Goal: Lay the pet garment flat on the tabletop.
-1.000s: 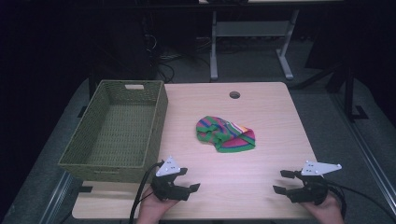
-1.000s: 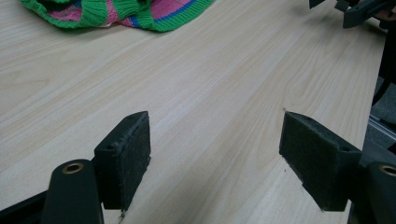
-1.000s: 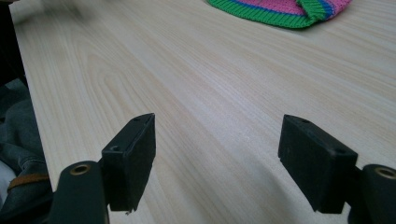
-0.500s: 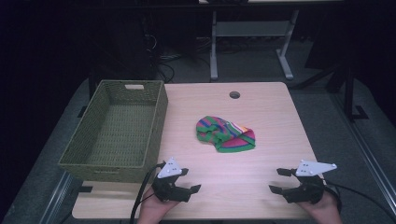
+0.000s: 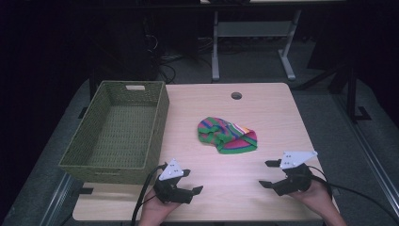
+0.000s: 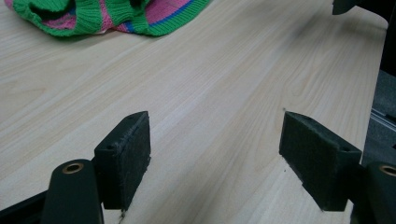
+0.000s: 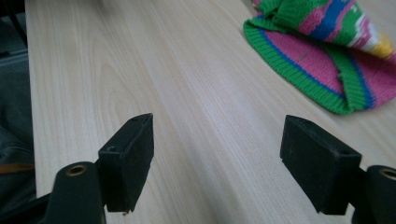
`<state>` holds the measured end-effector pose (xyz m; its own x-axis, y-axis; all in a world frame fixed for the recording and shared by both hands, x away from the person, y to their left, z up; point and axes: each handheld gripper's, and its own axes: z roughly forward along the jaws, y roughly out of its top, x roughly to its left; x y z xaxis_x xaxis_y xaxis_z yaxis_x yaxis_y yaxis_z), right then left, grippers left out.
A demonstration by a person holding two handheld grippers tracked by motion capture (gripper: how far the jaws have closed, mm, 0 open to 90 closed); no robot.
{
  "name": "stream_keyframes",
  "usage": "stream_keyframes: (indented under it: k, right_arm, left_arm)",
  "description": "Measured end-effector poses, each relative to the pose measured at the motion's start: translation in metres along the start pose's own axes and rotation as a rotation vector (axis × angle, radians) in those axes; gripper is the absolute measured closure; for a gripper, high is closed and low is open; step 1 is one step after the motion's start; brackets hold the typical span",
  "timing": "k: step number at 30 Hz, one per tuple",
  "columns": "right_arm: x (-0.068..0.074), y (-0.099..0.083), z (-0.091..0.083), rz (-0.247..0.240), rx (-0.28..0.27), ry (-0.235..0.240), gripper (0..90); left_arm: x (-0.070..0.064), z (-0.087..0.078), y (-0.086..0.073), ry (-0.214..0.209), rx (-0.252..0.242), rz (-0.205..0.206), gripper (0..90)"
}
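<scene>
A striped knit garment (image 5: 227, 135) in green, pink and blue lies crumpled at the middle of the wooden table (image 5: 263, 108). My left gripper (image 5: 194, 181) rests near the front edge, left of centre, open and empty, its jaws pointing right. My right gripper (image 5: 265, 173) sits at the front right, also open and empty, with its jaws pointing left. In the left gripper view the garment (image 6: 107, 16) lies far ahead at the top left. The right gripper view has the garment (image 7: 327, 51) ahead at the upper right, apart from the jaws.
A green woven basket (image 5: 121, 132) stands empty on the table's left side. A round cable hole (image 5: 236, 96) sits near the table's far edge. Bare wood lies between the two grippers. Dark floor and a desk frame (image 5: 254, 37) lie beyond the table.
The right gripper has slid slightly left and toward the table's middle. The left gripper has stayed almost still. The garment and the basket have not moved.
</scene>
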<state>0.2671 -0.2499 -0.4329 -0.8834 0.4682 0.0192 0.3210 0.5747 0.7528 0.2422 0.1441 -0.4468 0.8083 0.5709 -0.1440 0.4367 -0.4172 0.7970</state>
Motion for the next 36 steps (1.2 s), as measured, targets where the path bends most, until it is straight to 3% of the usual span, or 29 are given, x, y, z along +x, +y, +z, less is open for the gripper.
stream_keyframes:
  k: [3, 6, 13, 14, 24, 36]
  right_arm:
    - [-0.005, 0.004, 0.003, 0.032, 0.013, 0.028, 25.5]
    - [-0.014, 0.013, 0.008, 0.078, 0.038, 0.054, 19.9]
    - [-0.022, 0.027, 0.014, 0.098, 0.07, 0.072, 16.3]
    - [-0.026, 0.032, 0.016, 0.117, 0.079, 0.078, 14.7]
    - [-0.041, 0.052, 0.016, 0.109, 0.112, 0.084, 14.9]
    - [-0.058, 0.081, 0.034, 0.074, 0.158, 0.118, 21.8]
  left_arm:
    - [0.0, -0.001, 0.0, 0.0, -0.003, 0.005, 24.5]
    - [0.0, -0.001, 0.0, 0.004, -0.001, 0.009, 24.5]
    - [0.001, -0.002, 0.0, 0.013, -0.003, 0.008, 24.5]
    - [0.001, -0.002, 0.0, 0.014, -0.002, 0.009, 24.5]
    - [0.002, -0.001, 0.0, 0.014, -0.003, 0.004, 24.4]
    - [0.003, -0.003, 0.0, 0.016, -0.017, -0.01, 23.5]
